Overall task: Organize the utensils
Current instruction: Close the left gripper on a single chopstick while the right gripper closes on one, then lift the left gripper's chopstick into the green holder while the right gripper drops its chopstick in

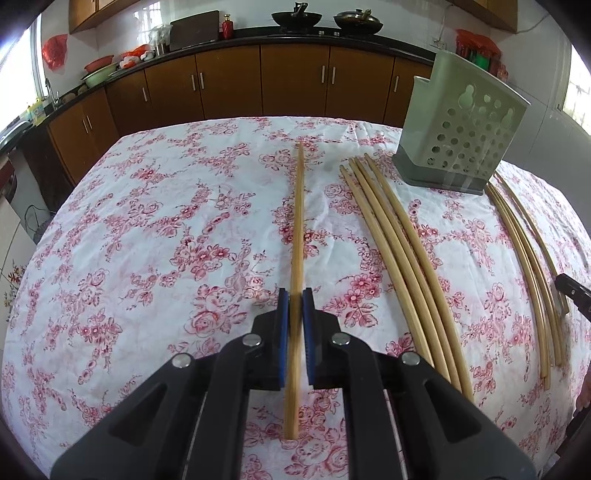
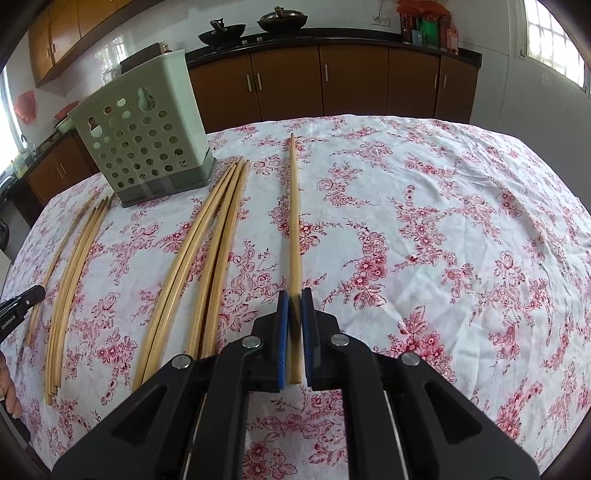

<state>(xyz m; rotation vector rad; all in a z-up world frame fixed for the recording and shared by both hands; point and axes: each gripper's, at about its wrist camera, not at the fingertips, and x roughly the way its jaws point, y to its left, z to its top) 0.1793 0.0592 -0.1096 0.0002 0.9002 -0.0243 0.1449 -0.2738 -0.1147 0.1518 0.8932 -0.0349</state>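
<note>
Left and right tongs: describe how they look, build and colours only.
Both match. The left tongs and the right tongs have matte black angular plastic arms with triangular cut-outs, round silver rivets at the joints, and flat blue ribbed pads lining the inner faces. No cables show.

Spread beneath the jaws: floral tablecloth (image 1: 155, 236). Far ahead beyond its edge: brown cabinets (image 1: 295, 83) under a dark countertop (image 2: 332, 38). On that, two black woks (image 1: 296, 18), a red bottle (image 1: 226, 27) further left.
</note>
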